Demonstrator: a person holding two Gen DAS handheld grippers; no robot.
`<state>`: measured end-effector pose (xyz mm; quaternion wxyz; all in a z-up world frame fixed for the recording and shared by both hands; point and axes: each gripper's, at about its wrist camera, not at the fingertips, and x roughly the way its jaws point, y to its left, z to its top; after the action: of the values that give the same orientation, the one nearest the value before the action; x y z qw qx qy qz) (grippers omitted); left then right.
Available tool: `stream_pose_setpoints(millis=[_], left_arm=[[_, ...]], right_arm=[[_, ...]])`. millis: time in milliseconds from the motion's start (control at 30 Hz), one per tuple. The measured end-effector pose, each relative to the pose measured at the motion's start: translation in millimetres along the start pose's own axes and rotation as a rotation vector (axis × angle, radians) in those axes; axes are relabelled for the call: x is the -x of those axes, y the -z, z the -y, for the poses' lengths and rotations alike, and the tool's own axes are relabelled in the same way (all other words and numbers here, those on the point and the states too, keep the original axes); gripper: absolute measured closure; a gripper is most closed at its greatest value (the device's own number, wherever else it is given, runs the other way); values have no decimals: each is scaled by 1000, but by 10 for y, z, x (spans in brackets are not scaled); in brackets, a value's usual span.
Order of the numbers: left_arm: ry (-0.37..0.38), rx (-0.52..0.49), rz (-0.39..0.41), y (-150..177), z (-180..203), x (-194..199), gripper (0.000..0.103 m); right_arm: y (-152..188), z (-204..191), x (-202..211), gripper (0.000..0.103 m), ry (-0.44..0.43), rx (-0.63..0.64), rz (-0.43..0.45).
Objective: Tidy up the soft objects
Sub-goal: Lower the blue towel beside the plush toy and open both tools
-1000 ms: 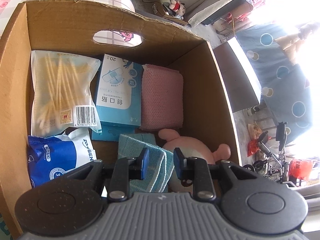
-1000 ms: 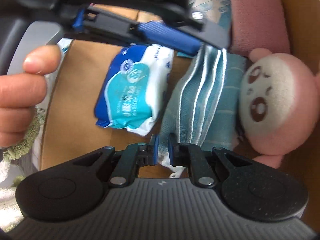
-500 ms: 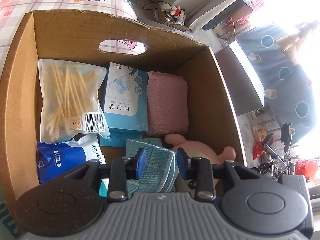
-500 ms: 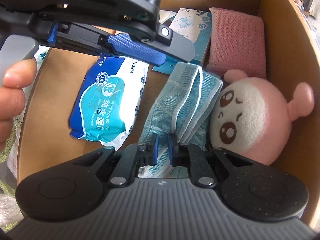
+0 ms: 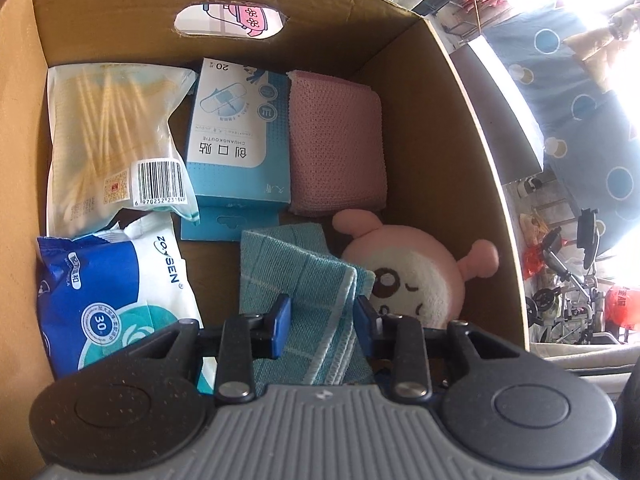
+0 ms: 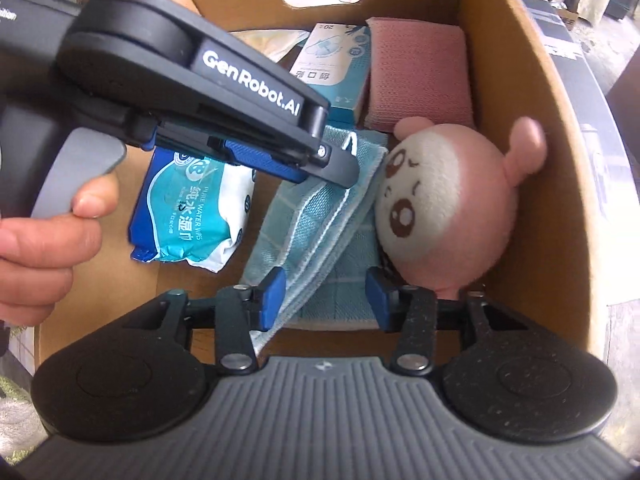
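We look down into an open brown cardboard box [image 5: 432, 128] with an oval handle cutout in its far wall, and we use the folded teal checked cloth with pale edging [image 5: 304, 280] near the middle of its floor as our landmark. Just right of the cloth and touching its edge lies a round pink plush toy with a cream face and brown eyes [image 6: 448, 204]. Beyond the cloth, against the far wall, a folded pink waffle-textured cloth [image 5: 338, 144] sits beside a light blue box of adhesive bandages [image 5: 240, 140], and further left a clear bag of cotton swabs with a barcode label [image 5: 108, 140] lies flat. Left of the cloth rests a blue and white pack of wet wipes [image 5: 116, 300]. Our left gripper [image 5: 320, 318] hangs over the cloth's near end with its jaws spread apart; in the right wrist view its tip lies on the cloth's top fold, though we cannot tell whether it presses there. A bare hand [image 6: 44, 232] holds its grey handle. Our right gripper [image 6: 326, 298] has just been opening, and its jaws now stand apart on either side of the cloth's near edge, with the blue pads [image 6: 272, 298] clear of the fabric, so nothing is pinched
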<state>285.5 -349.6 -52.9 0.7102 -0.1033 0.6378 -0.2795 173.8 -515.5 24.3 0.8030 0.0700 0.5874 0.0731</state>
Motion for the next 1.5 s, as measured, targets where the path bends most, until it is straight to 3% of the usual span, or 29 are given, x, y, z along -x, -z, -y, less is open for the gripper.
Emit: stream_pose_setpoints(millis=[200,433,567,800,867,933,1067,1200,1500], left_arm=[[0,13,-2,-15,-8,-9,69],[3,24,-7,-30,-27,-2,69],[5,28,-8,-37,-63,8,69],[4,27,-14,-49,-58,-22,69],[4,25,-15,-44,-52,-21,69],[4,24,-11,-45,-52,-8,69],[18,29,-8,-32,-91,31,69],[26,37,-2,13,-162,79,69],[55,55,62,-20,-226,324,69]], right_arm=[[8,185,-12,40,-109,-115,-26],[-43,135,-400,30,-95,-118,-82],[-61,140,-507,30,-45,-123,-72],[-30,141,-787,24,-85,-148,-68],[-25,81,-863,29,-71,-119,-70],[-21,26,-851,54,-39,-93,-60],[55,-120,-755,75,13,9,-15],[143,-298,-679,82,61,119,26],[198,-652,-460,85,151,271,134]])
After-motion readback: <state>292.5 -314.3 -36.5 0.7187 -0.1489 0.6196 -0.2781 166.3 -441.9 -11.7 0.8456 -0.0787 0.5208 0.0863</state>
